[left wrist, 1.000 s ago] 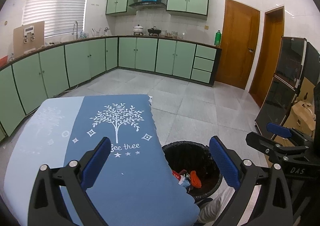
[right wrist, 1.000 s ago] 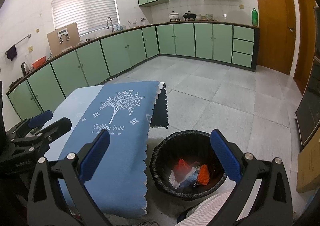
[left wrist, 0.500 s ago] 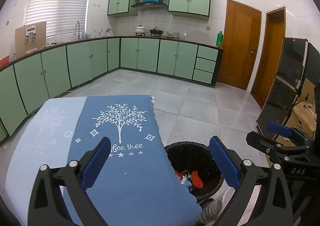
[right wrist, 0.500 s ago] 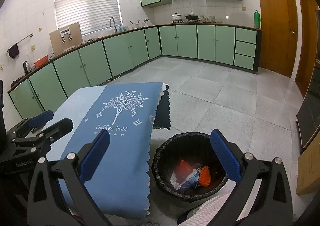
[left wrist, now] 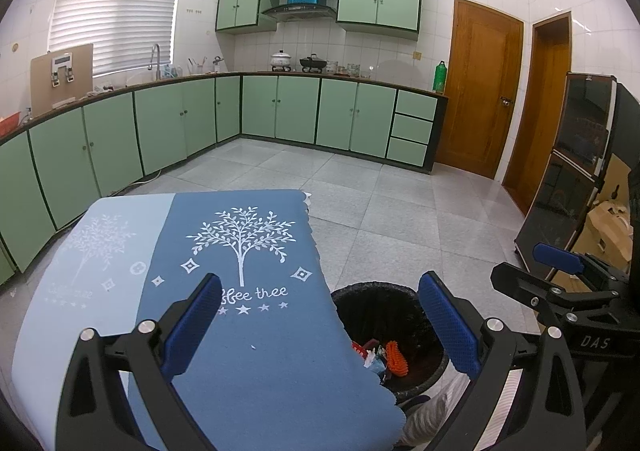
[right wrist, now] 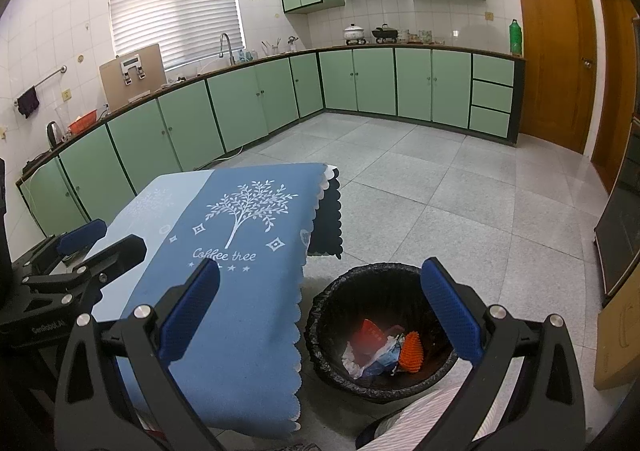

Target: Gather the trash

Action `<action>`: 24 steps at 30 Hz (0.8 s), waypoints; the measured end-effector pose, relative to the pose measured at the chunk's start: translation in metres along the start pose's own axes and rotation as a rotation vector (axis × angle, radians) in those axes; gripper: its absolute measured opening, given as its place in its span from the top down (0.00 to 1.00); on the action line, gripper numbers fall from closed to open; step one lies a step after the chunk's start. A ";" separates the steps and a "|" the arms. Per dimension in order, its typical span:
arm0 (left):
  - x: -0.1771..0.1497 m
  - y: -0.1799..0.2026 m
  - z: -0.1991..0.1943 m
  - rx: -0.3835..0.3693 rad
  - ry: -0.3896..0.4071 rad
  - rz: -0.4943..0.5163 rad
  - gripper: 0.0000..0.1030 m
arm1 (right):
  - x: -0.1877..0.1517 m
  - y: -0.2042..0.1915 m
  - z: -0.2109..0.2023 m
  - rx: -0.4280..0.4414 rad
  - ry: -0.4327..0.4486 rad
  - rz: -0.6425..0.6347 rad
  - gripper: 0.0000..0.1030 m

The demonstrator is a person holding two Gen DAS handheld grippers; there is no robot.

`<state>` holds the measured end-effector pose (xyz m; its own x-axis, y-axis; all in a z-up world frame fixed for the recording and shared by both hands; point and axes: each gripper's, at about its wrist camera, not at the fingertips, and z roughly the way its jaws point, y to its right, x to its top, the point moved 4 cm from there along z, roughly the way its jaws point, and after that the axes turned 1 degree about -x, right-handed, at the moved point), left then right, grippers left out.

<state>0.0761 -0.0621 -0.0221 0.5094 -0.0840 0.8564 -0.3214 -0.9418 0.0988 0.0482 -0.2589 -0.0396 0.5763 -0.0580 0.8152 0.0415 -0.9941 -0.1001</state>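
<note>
Both grippers are held above the near end of a table covered by a blue tablecloth printed with a white tree, and both have their blue-padded fingers spread wide with nothing between them. The left gripper sits over the cloth's near corner, and the right gripper is over the gap between cloth edge and bin. The trash (a red wrapper, crumpled white and blue scraps and an orange piece) lies at the bottom of the black-lined trash bin on the tiled floor just beside the table. Compared with a second ago, the views have tipped slightly upward: the cloth and bin sit a little lower in both pictures, more of the green cabinets and wall show, and neither gripper's opening has changed.
</note>
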 end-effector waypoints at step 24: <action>0.000 -0.002 0.000 -0.001 -0.002 -0.001 0.06 | -0.003 -0.004 0.004 0.002 -0.005 0.000 0.05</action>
<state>0.0766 -0.0604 -0.0224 0.5118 -0.0835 0.8550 -0.3211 -0.9417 0.1003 0.0497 -0.2547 -0.0439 0.5806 -0.0580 0.8122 0.0428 -0.9939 -0.1016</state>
